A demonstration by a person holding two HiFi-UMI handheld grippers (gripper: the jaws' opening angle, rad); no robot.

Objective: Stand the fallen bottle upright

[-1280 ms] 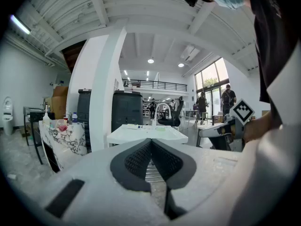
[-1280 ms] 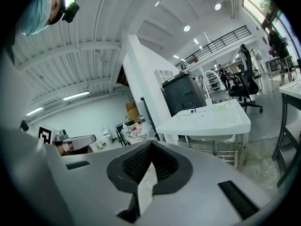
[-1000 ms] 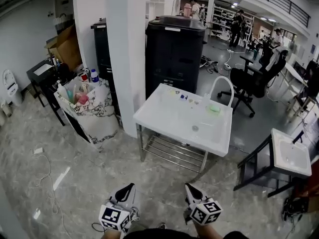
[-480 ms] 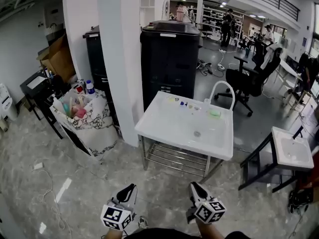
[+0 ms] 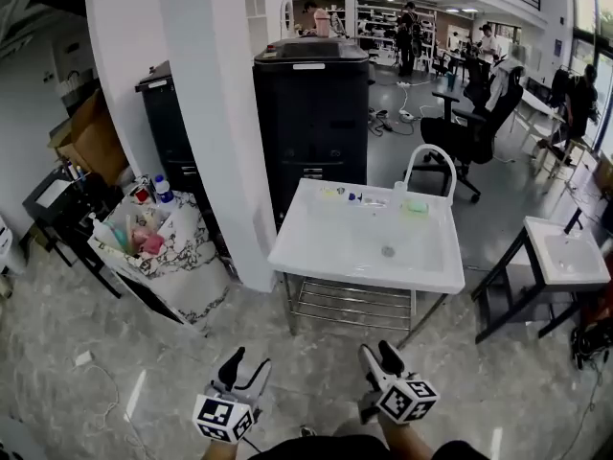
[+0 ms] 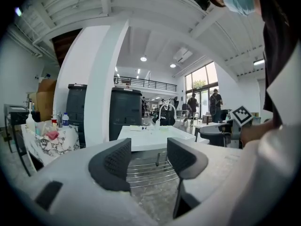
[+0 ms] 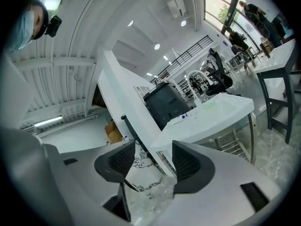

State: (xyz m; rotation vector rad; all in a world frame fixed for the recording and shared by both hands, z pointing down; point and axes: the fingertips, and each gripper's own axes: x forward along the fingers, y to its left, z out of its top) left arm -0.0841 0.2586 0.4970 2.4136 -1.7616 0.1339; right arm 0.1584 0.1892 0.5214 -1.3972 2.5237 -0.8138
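A white sink table (image 5: 306,253) stands ahead on the grey floor, also in the left gripper view (image 6: 127,138) and the right gripper view (image 7: 211,121). Small items lie along its back edge by the white arched faucet (image 5: 427,157); they are too small to tell a fallen bottle among them. My left gripper (image 5: 244,368) and right gripper (image 5: 380,356) hover low at the picture's bottom, well short of the table. Both have just been opening, and both now stand open with nothing between the pads (image 6: 114,160) (image 7: 123,158).
A white pillar (image 5: 215,113) and a tall black machine (image 5: 311,103) stand behind the sink table. At left, a marble-patterned table (image 5: 177,257) holds several bottles. A second small sink stand (image 5: 565,257) is at right, an office chair (image 5: 469,132) behind, with people far back.
Both grippers' jaws have gone from shut to open. The view has swung so that the sink table sits nearer the middle, and both grippers have shifted along with it.
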